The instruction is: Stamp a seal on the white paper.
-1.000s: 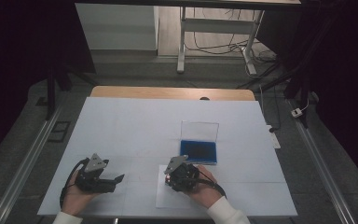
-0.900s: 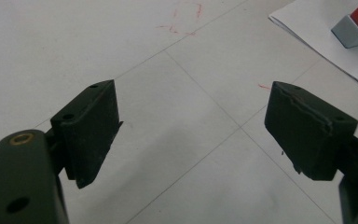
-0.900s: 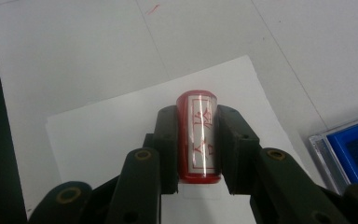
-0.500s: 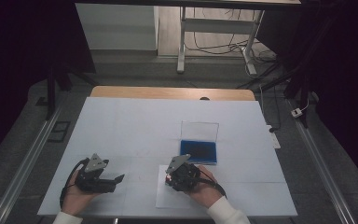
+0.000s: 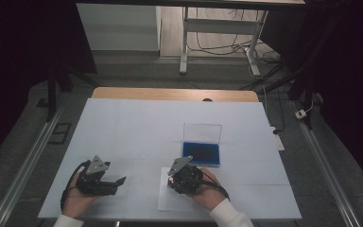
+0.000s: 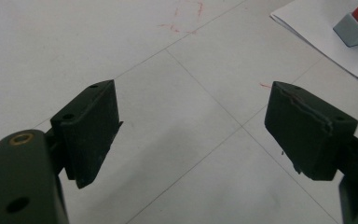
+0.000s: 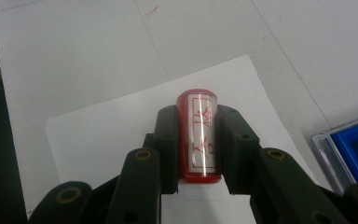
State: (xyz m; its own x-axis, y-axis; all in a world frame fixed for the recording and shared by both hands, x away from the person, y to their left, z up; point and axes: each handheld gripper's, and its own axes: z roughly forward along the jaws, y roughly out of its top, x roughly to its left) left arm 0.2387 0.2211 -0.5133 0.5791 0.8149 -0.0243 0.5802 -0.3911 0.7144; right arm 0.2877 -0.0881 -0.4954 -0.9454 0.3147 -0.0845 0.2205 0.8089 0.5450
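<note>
Little is changing across the last second: in the high view the right tongs [image 5: 178, 176] are staying low and just right of centre in the frame, over the white sheet of paper [image 5: 168, 201], and the left tongs [image 5: 105, 183] are staying parked at the lower left. That stillness suggests the stamp is being pressed or held in place on the paper rather than carried anywhere. In the right gripper view the right tongs [image 7: 199, 140] are clamping a red-bodied stamp [image 7: 199, 137] with red characters on its white label, centre of the frame, its lower end looking to be sitting on the paper [image 7: 121, 126]. The blue ink pad [image 7: 354, 149] is lying open at the right edge of that view, just beyond the sheet; in the high view its case [image 5: 201, 150] is sitting just above the right hand. The left tongs [image 6: 191, 130] are standing wide apart, holding nothing, over the bare white counter [image 6: 74, 42]. Lifting the stamp straight up looks like the next sensible move.
</note>
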